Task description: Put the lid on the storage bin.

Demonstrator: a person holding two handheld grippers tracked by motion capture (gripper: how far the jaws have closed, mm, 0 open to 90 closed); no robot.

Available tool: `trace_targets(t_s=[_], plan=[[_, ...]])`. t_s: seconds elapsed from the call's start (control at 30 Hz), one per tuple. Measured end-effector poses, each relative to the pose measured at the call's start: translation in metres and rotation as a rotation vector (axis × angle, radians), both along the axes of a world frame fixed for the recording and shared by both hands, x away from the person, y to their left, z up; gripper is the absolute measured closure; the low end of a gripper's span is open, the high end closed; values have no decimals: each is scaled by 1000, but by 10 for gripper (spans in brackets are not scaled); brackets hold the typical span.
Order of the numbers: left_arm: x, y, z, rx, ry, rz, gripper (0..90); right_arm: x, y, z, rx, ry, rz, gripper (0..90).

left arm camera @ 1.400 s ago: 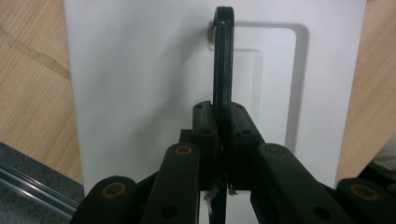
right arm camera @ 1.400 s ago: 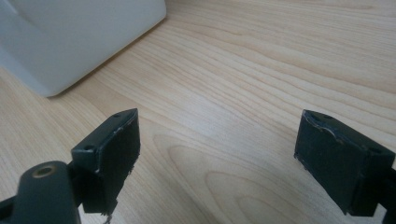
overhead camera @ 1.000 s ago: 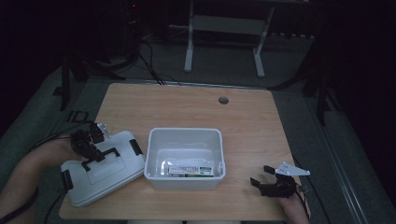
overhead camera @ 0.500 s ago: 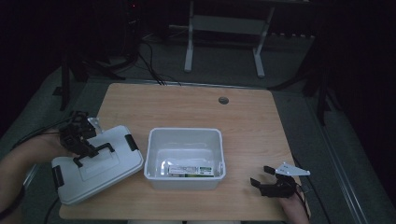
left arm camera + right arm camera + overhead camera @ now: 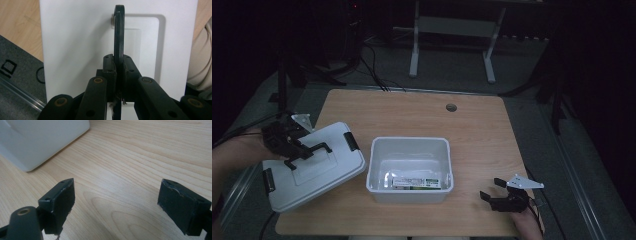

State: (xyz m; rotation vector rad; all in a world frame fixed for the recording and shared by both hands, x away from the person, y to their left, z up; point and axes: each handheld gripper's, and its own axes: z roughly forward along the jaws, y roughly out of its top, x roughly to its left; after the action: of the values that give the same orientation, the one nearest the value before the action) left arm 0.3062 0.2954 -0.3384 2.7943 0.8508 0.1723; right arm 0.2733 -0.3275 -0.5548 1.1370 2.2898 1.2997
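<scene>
Left gripper (image 5: pixel 287 142), jaws clamped on black handle (image 5: pixel 118 32) of white rectangular plastic lid (image 5: pixel 312 167). Lid off, tilted, hanging over table edge at 9 o'clock of open white plastic bin (image 5: pixel 409 170). Bin mid-table (image 5: pixel 412 112); flat packet (image 5: pixel 414 182) inside. Right gripper (image 5: pixel 498 189), jaws wide, empty, at 4 o'clock of bin. Judgement: opening done; lid not yet set down.

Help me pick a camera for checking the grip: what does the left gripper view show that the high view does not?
Left gripper view: the left hand-held gripper pinched tight on the lid's black handle.

High view: the open white bin with a box inside, the table, and the right hand-held gripper open on it.

Both: the white lid held by its handle.
</scene>
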Motion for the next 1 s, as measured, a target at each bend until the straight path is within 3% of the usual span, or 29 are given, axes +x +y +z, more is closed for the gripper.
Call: trace_targets(t_s=[0.17,0.67,1.0], plan=[[0,-9,9,19,-15,-28,835,0,1,0,-3,2,2,140],[-2,-56,23,14,-60,-153,834,0,1,0,-3,5,4,140],[6,-95,23,19,-47,-223,834,0,2,0,0,1,11,140]])
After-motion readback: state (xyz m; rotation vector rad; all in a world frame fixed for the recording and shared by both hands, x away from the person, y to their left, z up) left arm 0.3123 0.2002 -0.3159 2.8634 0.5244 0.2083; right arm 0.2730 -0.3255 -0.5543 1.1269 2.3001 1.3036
